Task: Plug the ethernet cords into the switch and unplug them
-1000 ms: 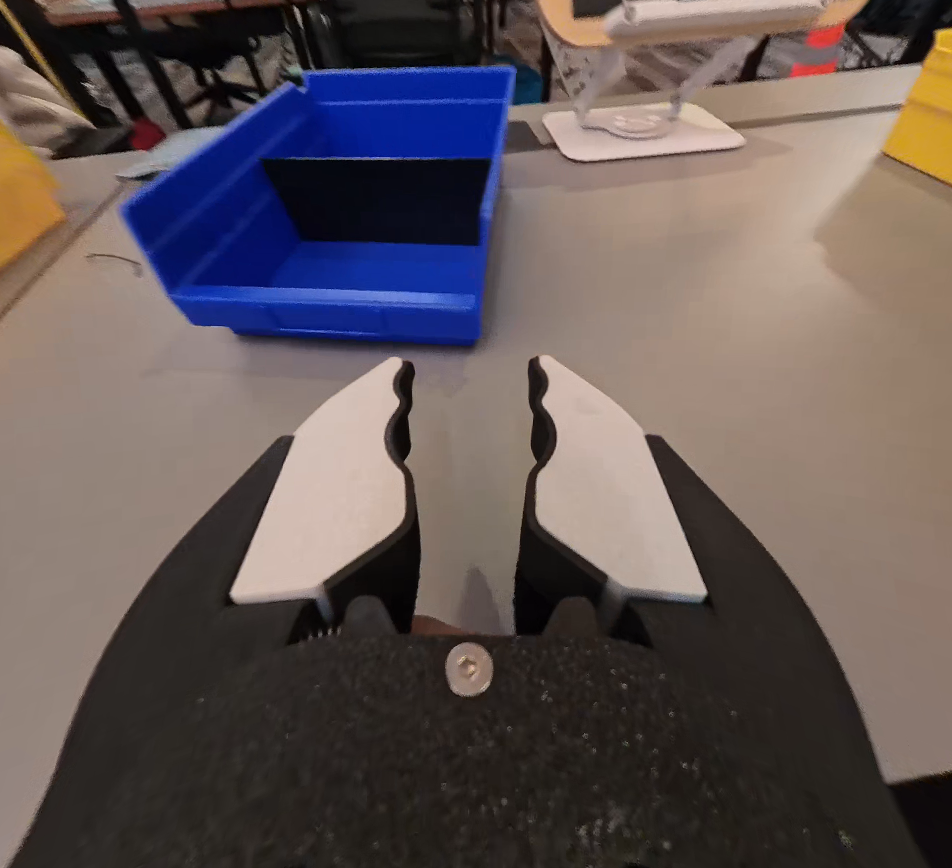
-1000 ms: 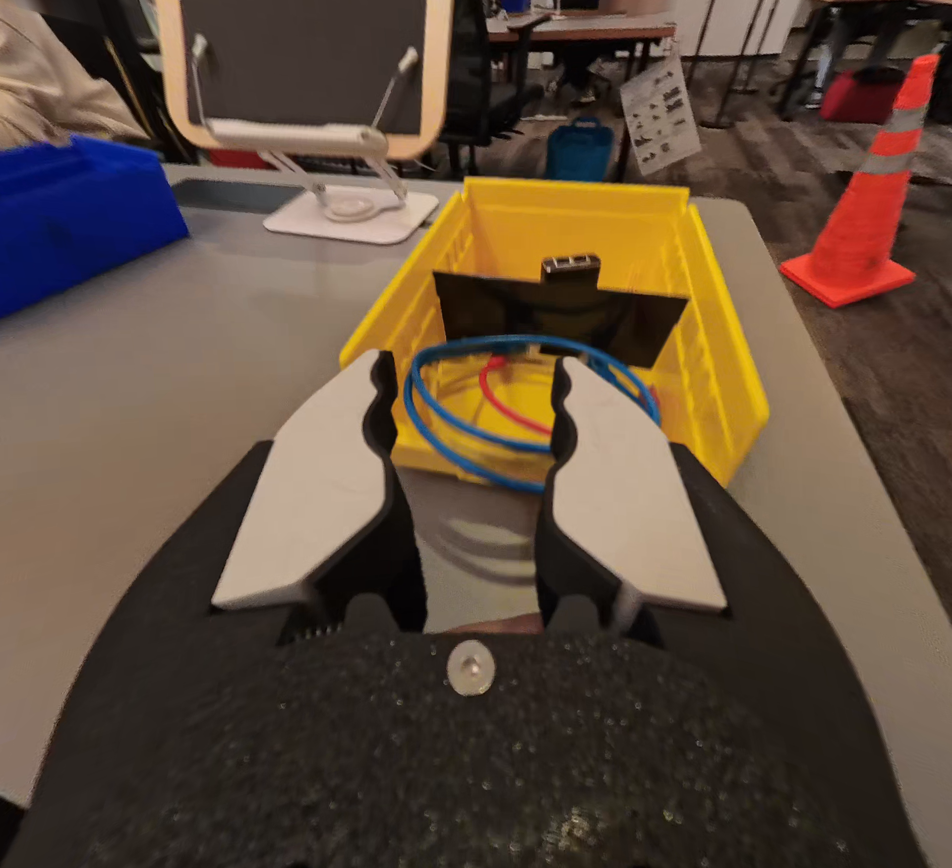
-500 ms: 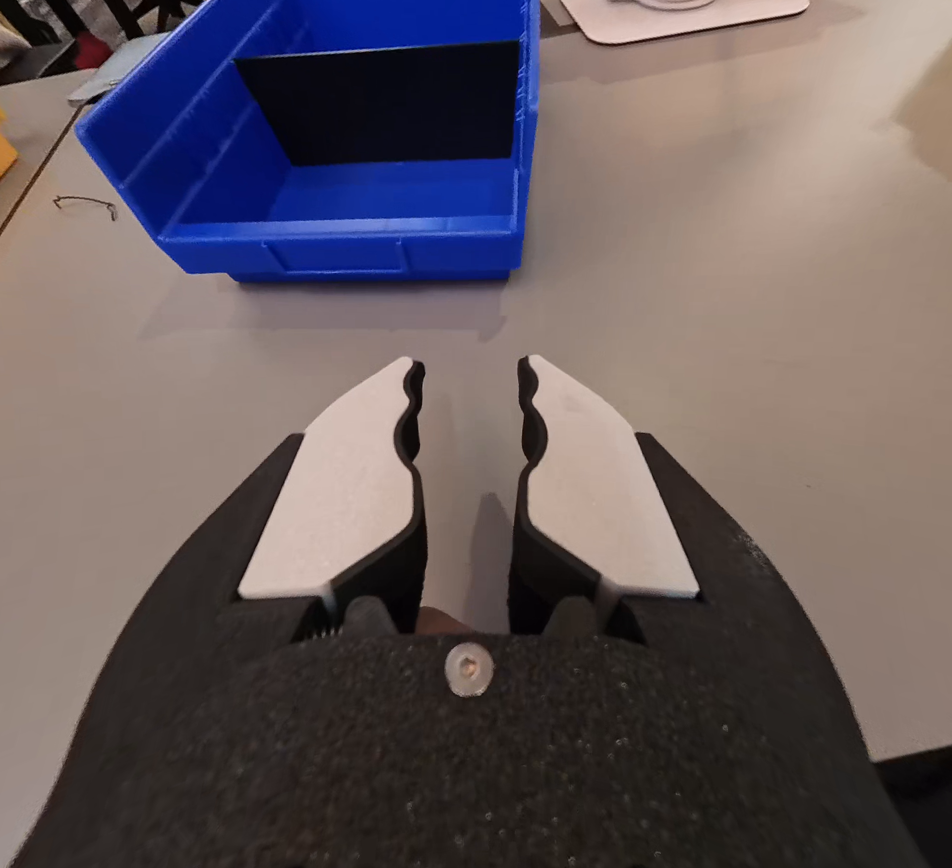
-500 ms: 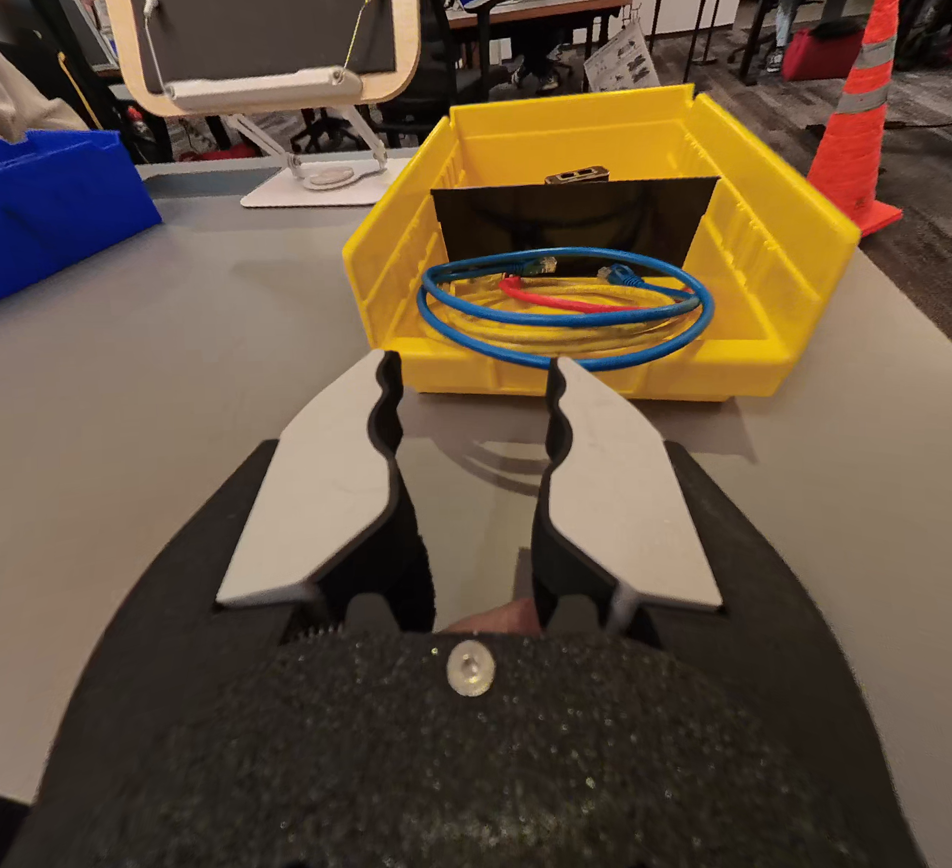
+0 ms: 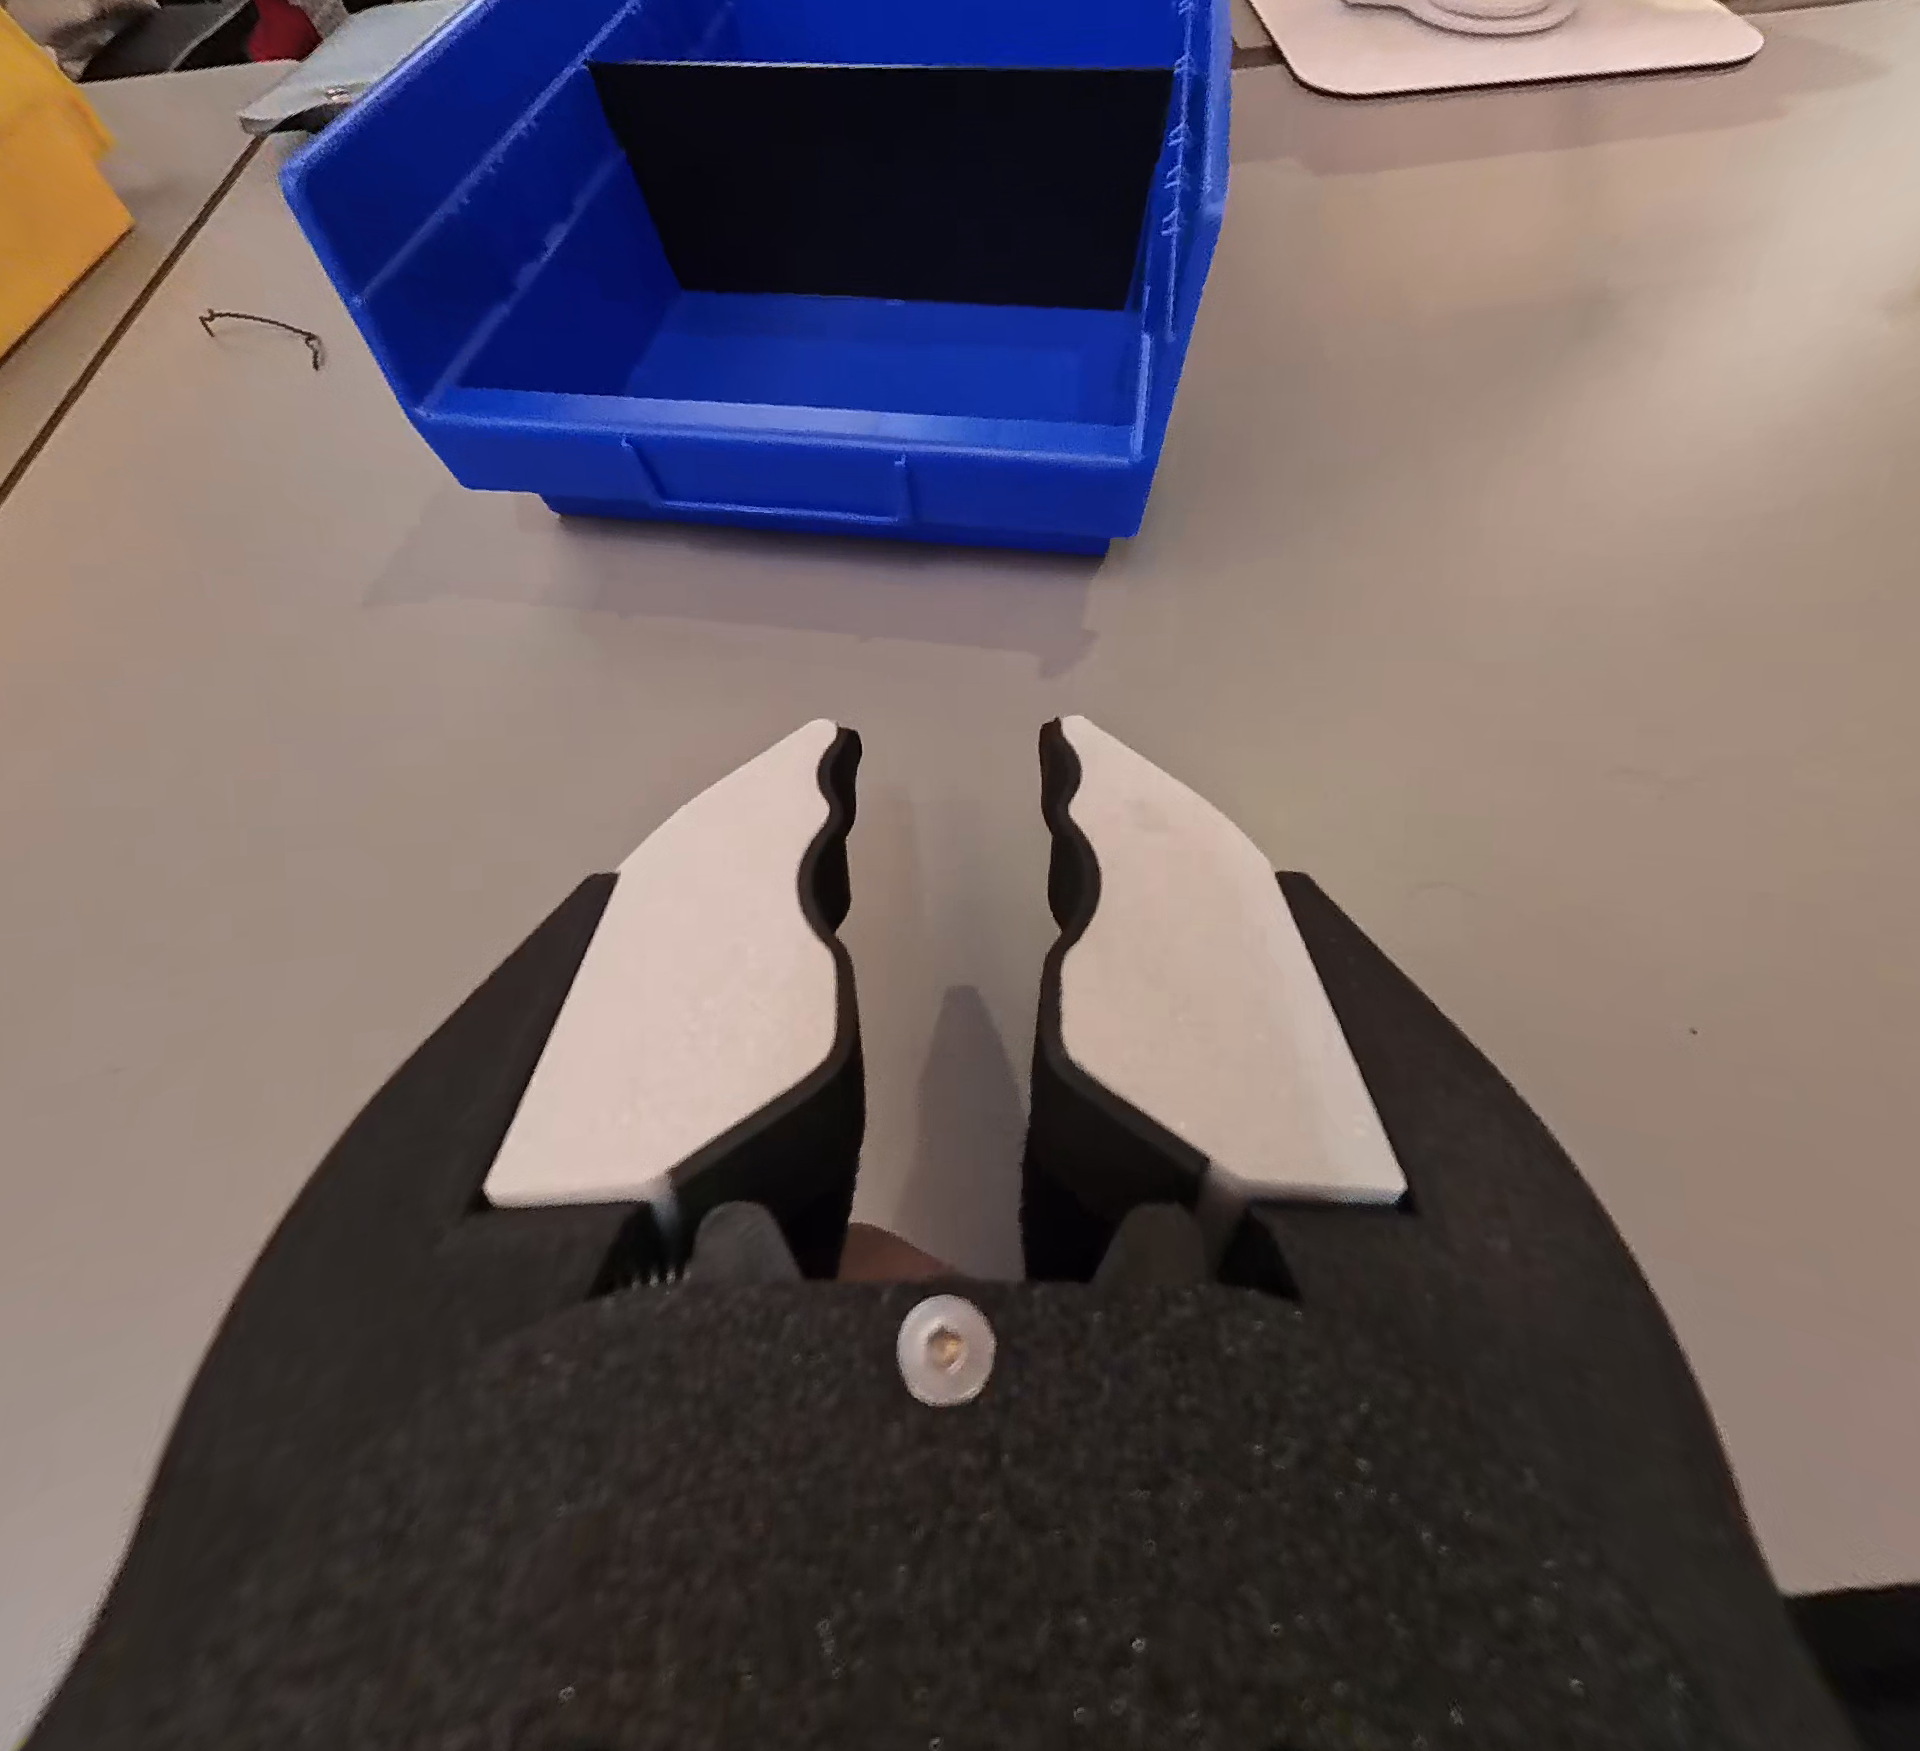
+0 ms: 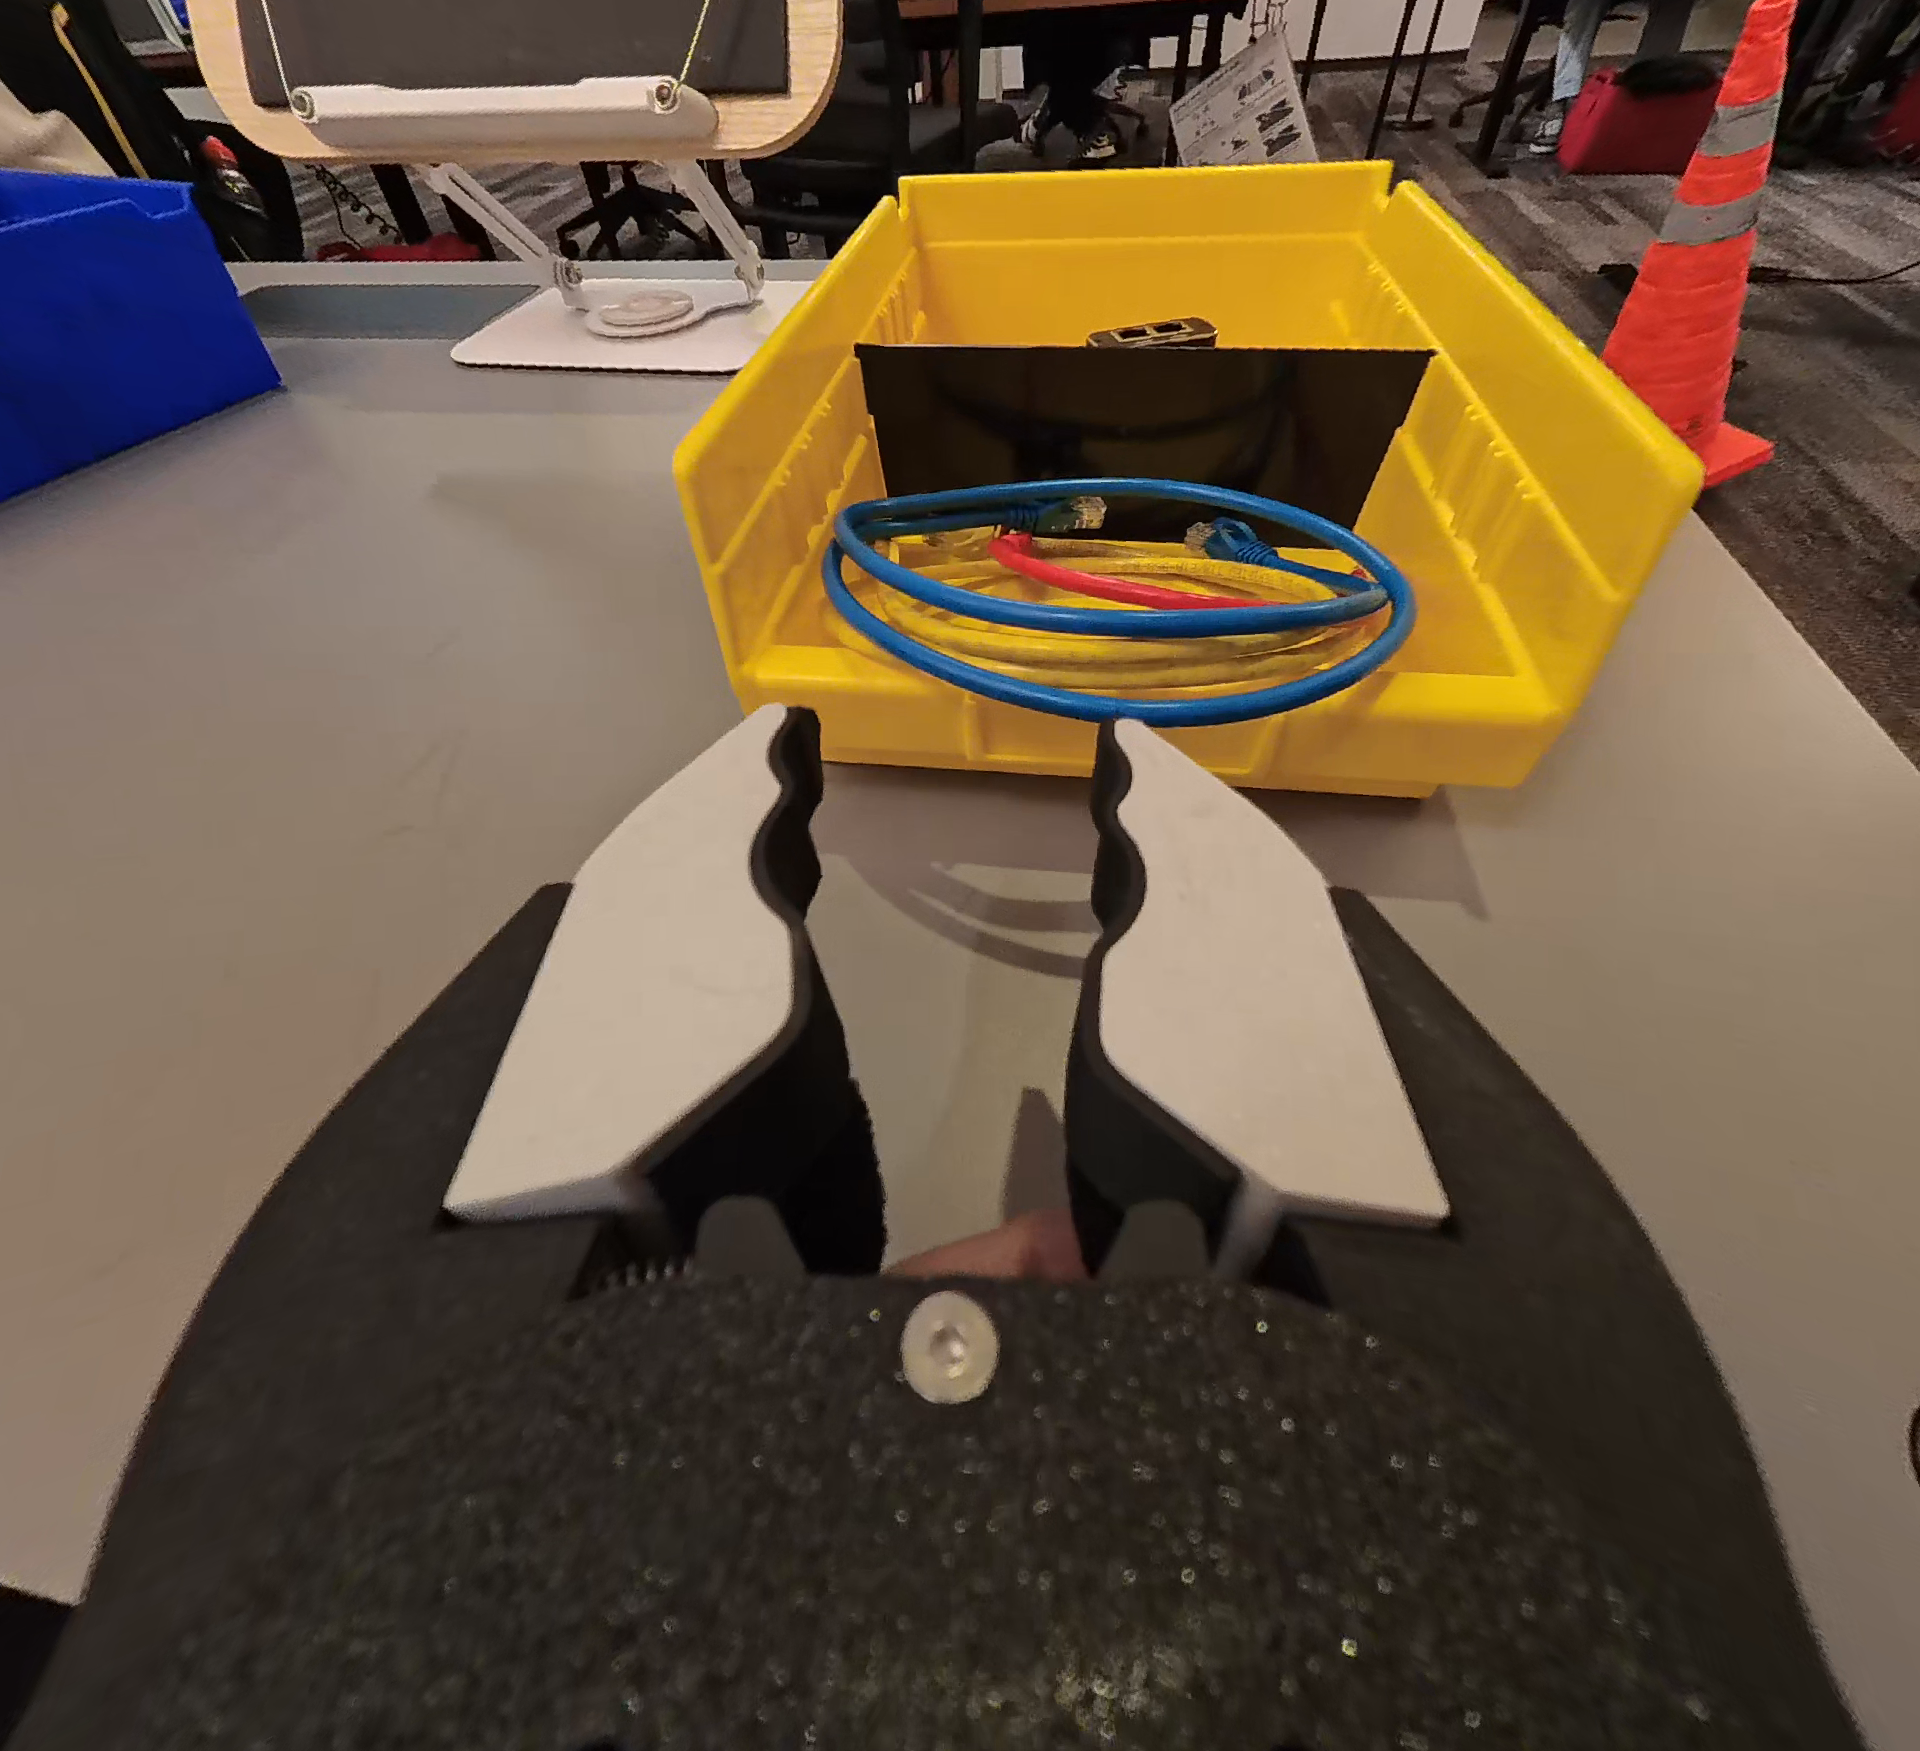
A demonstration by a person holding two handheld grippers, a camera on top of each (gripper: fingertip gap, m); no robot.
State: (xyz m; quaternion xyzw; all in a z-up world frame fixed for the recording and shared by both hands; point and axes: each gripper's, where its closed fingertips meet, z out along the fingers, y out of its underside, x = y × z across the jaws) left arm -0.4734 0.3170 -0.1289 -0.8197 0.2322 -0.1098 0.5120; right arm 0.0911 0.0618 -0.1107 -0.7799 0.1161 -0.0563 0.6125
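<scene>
Both grippers empty, poised in front of their bins; no cord lifted yet.

Nearest, the right gripper [image 6: 951, 756] hangs over the grey table [image 6: 364, 662] with its jaws a moderate way apart, holding nothing, just short of the yellow bin [image 6: 1455, 745]. In the bin's front compartment lie the coiled ethernet cords [image 6: 1117, 621], blue, yellow and red, the blue loop draping over the front lip. Behind a black divider [image 6: 1143, 428] the top of the switch [image 6: 1151, 336] peeks out. The left gripper [image 5: 949, 740], jaws narrower and also empty, faces the blue bin [image 5: 810, 454], whose front compartment looks bare. This appears to be the opening step: the next move likely calls for reaching forward into the yellow bin and pinching one cord near its plug.
</scene>
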